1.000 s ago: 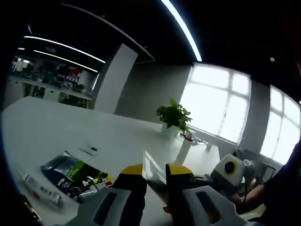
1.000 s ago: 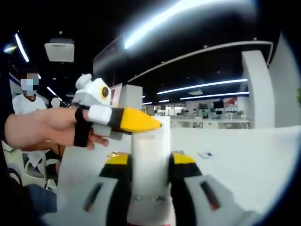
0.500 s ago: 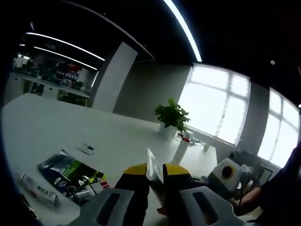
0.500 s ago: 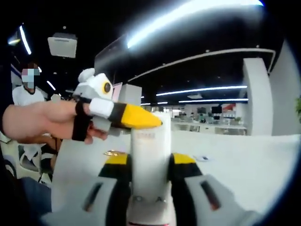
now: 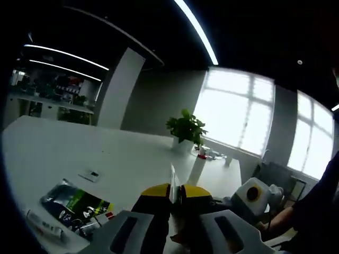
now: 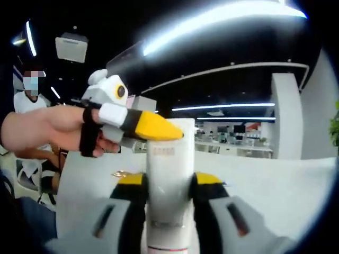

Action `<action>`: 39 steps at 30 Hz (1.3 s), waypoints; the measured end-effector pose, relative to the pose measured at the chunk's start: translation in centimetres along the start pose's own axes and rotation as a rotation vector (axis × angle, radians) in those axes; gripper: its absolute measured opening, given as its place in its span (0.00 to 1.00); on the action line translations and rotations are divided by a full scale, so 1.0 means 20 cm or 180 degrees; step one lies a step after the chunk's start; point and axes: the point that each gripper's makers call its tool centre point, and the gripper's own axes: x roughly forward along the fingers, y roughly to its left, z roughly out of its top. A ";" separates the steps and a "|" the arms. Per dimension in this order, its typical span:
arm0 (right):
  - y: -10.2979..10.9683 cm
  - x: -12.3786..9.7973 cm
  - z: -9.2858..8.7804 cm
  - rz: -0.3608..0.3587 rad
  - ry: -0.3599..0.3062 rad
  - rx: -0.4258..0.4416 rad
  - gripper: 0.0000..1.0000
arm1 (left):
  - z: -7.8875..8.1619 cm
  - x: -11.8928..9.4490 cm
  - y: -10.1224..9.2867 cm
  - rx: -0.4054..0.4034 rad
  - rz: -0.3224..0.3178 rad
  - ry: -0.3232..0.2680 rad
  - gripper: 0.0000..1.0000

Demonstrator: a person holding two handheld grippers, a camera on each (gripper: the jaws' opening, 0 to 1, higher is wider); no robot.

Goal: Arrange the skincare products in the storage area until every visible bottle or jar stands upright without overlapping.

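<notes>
A white skincare tube [image 6: 169, 169] stands upright between the jaws of my right gripper [image 6: 169, 182], which is shut on its body. My left gripper [image 6: 159, 129], held by a hand [image 6: 47, 132], comes in from the left with its yellow tips at the tube's top end. In the left gripper view that thin flat end [image 5: 172, 179] sits pinched between the jaws of my left gripper [image 5: 172, 191]. The right gripper's body [image 5: 249, 203] shows at the lower right, below the tube.
On the white table [image 5: 63, 159] lie dark and green sachets [image 5: 74, 203] and a white tube [image 5: 45, 226] at the lower left. A potted plant [image 5: 185, 127] and a white bottle [image 5: 197, 169] stand farther back. A seated person [image 6: 29, 100] is at the left.
The left gripper's jaws have narrowed from a visible gap to a tight pinch on the tube's flat end. The right gripper keeps its hold; both views shifted slightly.
</notes>
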 end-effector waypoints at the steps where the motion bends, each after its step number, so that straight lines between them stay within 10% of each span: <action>1: -0.01 -0.01 0.00 -0.0016 0.0000 0.0010 0.33 | 0.00 0.00 -0.01 0.0042 -0.0004 0.0012 0.06; 39: -0.07 -0.13 0.01 -0.0284 0.0226 0.0080 0.35 | 0.02 0.14 -0.17 0.1123 0.0055 0.0347 0.06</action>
